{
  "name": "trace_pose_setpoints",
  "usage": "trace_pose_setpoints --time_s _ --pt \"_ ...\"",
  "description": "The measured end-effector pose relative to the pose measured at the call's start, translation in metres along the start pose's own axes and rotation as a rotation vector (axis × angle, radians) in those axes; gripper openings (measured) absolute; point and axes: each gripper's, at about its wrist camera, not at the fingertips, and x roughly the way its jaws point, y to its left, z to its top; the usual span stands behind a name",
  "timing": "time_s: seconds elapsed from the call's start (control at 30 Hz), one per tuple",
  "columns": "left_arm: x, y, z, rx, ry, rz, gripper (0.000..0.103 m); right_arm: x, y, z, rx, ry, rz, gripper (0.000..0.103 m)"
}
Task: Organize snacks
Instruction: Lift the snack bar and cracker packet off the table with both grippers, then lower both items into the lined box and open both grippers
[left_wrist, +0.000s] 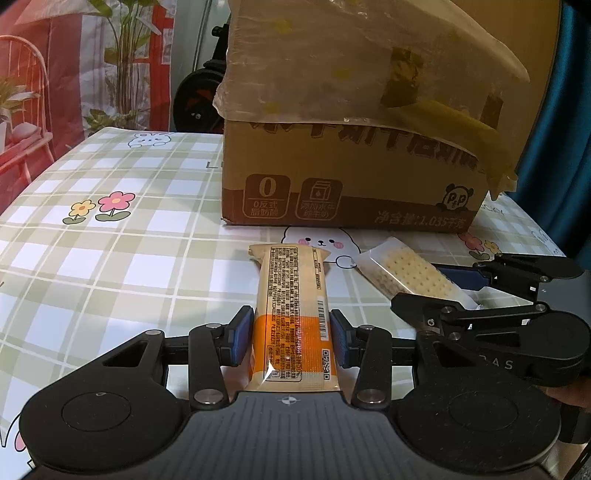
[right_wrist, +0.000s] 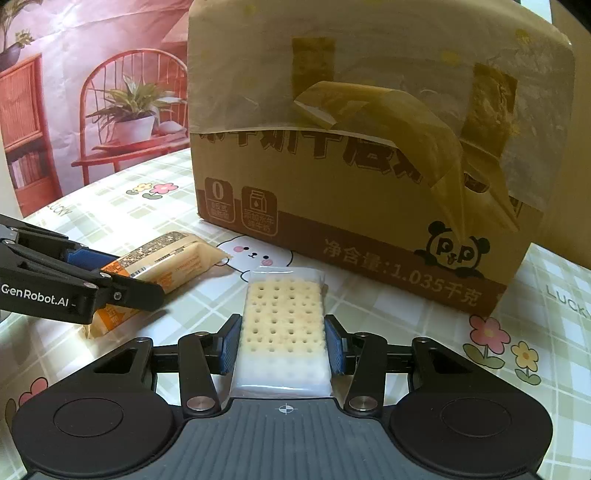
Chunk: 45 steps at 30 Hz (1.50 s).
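My left gripper (left_wrist: 291, 334) is shut on a long yellow and orange snack bar (left_wrist: 291, 295), printed side up, just above the table. My right gripper (right_wrist: 282, 338) is shut on a clear packet of white cracker biscuits (right_wrist: 282, 321). In the left wrist view the cracker packet (left_wrist: 413, 275) and the right gripper (left_wrist: 461, 291) lie to the right. In the right wrist view the snack bar (right_wrist: 166, 262) and the left gripper (right_wrist: 118, 280) lie to the left. A brown cardboard box (left_wrist: 351, 177) stands behind both.
The box (right_wrist: 351, 206) has peeling tape and a plastic film over its top. The table wears a green checked cloth (left_wrist: 110, 240) with flower and bunny prints. A printed backdrop with a chair and plants (right_wrist: 122, 110) hangs behind the table.
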Motion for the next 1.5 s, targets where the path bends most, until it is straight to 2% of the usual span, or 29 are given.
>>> trace_pose_setpoints --time_s 0.37,0.63,1.0,1.1,1.23,1.43,1.5 --pt "-0.002 0.005 0.003 -0.044 0.007 -0.005 0.041 0.000 -0.001 -0.001 0.012 0.000 0.003 0.043" --pt "-0.006 -0.002 0.003 -0.030 0.021 -0.031 0.039 -0.001 -0.004 0.000 0.027 0.008 0.010 0.043" --pt "-0.020 -0.008 0.008 -0.017 -0.011 -0.037 0.039 -0.010 -0.009 0.000 0.105 0.041 0.009 0.043" --pt "-0.028 -0.010 0.012 -0.010 -0.040 -0.039 0.039 -0.018 -0.011 -0.001 0.126 0.021 0.013 0.043" --pt "-0.047 -0.015 0.021 0.011 -0.112 -0.043 0.039 -0.048 -0.014 0.003 0.147 -0.051 0.022 0.043" --pt "-0.078 -0.024 0.042 0.025 -0.225 -0.081 0.039 -0.083 -0.018 0.021 0.148 -0.150 0.029 0.043" --pt "-0.088 -0.026 0.054 0.030 -0.270 -0.093 0.039 -0.105 -0.024 0.039 0.151 -0.207 0.035 0.043"
